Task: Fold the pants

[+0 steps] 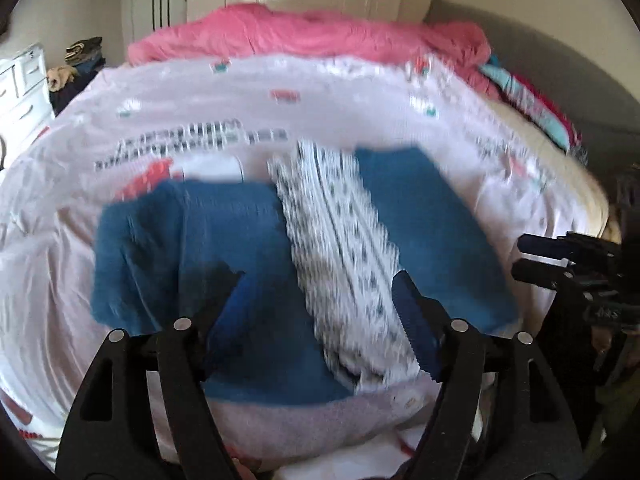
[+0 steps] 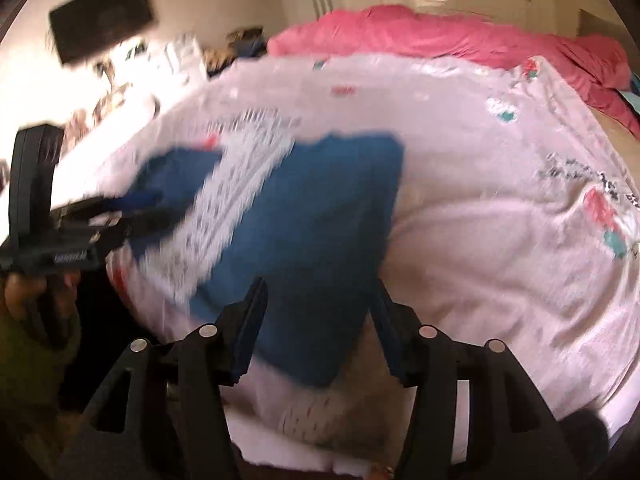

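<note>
- pale printed bedspread (image 1: 360, 96) covers the bed; on its near part lie the blue pants (image 1: 192, 248), two legs spread with a patterned white strip between.
- they look soft, light and limp; my guess is a hem or the near edge gives the best hold.
- left gripper (image 1: 318, 292) hangs over them, jaws apart, nothing pinched.
- right gripper (image 2: 320, 300) likewise stands apart above the other leg.
- pink blanket (image 1: 304, 32) sits well behind; open spread beyond leaves folding room.

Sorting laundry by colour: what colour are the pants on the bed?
Blue pants with a white patterned panel, clearest in the left wrist view.
</note>
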Demonstrator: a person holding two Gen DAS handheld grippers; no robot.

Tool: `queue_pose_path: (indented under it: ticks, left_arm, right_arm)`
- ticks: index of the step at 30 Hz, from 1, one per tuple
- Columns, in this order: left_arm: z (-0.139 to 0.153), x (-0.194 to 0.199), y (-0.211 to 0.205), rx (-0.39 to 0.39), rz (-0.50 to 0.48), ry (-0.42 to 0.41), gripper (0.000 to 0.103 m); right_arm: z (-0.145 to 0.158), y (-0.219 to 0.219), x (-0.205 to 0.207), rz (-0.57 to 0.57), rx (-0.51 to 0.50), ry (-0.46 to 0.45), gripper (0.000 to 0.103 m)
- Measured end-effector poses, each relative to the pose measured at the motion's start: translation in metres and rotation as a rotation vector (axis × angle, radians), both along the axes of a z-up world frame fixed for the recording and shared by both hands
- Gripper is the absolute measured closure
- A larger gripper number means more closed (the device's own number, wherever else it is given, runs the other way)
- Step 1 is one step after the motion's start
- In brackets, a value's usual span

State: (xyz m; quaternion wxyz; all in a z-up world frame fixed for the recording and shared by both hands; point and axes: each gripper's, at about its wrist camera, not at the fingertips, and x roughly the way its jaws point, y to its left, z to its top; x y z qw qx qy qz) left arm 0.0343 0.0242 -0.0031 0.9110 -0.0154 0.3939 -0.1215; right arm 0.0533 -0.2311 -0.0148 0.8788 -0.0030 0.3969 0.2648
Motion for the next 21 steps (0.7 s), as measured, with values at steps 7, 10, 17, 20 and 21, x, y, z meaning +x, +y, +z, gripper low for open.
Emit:
queue_pose_path:
  ticks: [7, 10, 17, 20, 21]
  left_arm:
    - [0.013, 0.044, -0.021, -0.106, -0.065, 0.005, 0.038]
    - [0.002, 0.061, -0.035, -0.097, -0.095, 0.033, 0.045]
    - [-0.038, 0.088, -0.04, -0.063, -0.062, 0.127, 0.053]
    - [-0.04, 0.085, -0.035, -0.084, -0.059, 0.12, 0.055]
    - [-0.04, 0.085, -0.034, -0.088, -0.059, 0.12, 0.055]
  right_arm:
    - [0.02, 0.013, 0.068, -0.02, -0.027, -0.048, 0.053]
    - [0.017, 0.024, 0.1, -0.003, -0.038, -0.022, 0.062]
    - [-0.009, 0.053, 0.144, 0.059, -0.076, 0.043, 0.062]
    - [-0.03, 0.055, 0.153, 0.039, -0.112, 0.098, 0.063]
    - [-0.035, 0.052, 0.155, 0.033, -0.104, 0.114, 0.065]
